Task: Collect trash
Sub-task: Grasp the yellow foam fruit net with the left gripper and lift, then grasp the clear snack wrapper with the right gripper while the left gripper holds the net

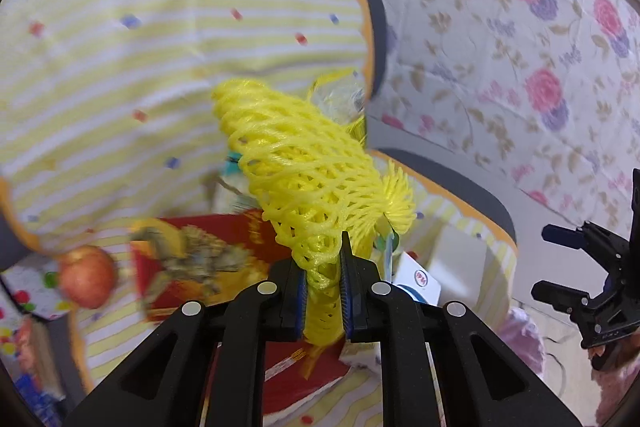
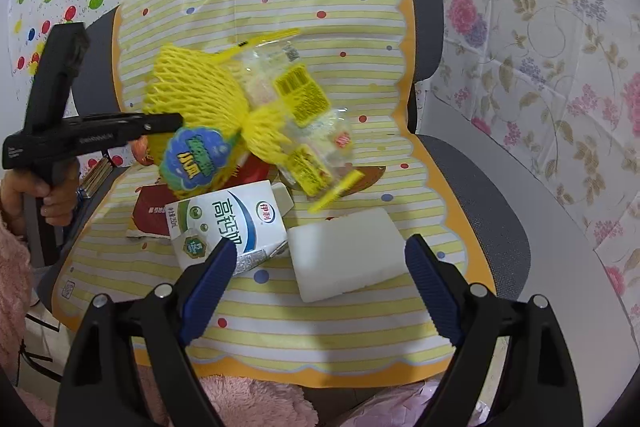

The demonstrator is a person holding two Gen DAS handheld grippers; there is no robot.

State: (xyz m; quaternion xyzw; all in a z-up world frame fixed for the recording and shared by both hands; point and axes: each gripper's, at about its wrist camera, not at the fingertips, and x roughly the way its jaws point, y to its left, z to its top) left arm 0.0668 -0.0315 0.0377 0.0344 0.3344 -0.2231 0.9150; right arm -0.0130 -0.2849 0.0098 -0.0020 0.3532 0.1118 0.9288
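My left gripper (image 1: 323, 291) is shut on a yellow foam fruit net (image 1: 296, 163) and holds it above the chair seat; the net (image 2: 196, 95) and that gripper (image 2: 168, 123) also show in the right wrist view. My right gripper (image 2: 320, 267) is open and empty, low over a white milk carton (image 2: 228, 223) and a white foam block (image 2: 346, 253). A clear wrapper with yellow labels (image 2: 304, 115) and a red paper piece (image 2: 150, 211) lie on the seat. A blue-green sticker (image 2: 196, 157) hangs on the net.
The trash lies on a yellow striped cloth (image 2: 280, 331) over a grey office chair (image 2: 492, 203). An apple (image 1: 88, 281) sits at the left. Floral sheeting (image 2: 540, 67) covers the right. My right gripper shows at the far right in the left wrist view (image 1: 560, 267).
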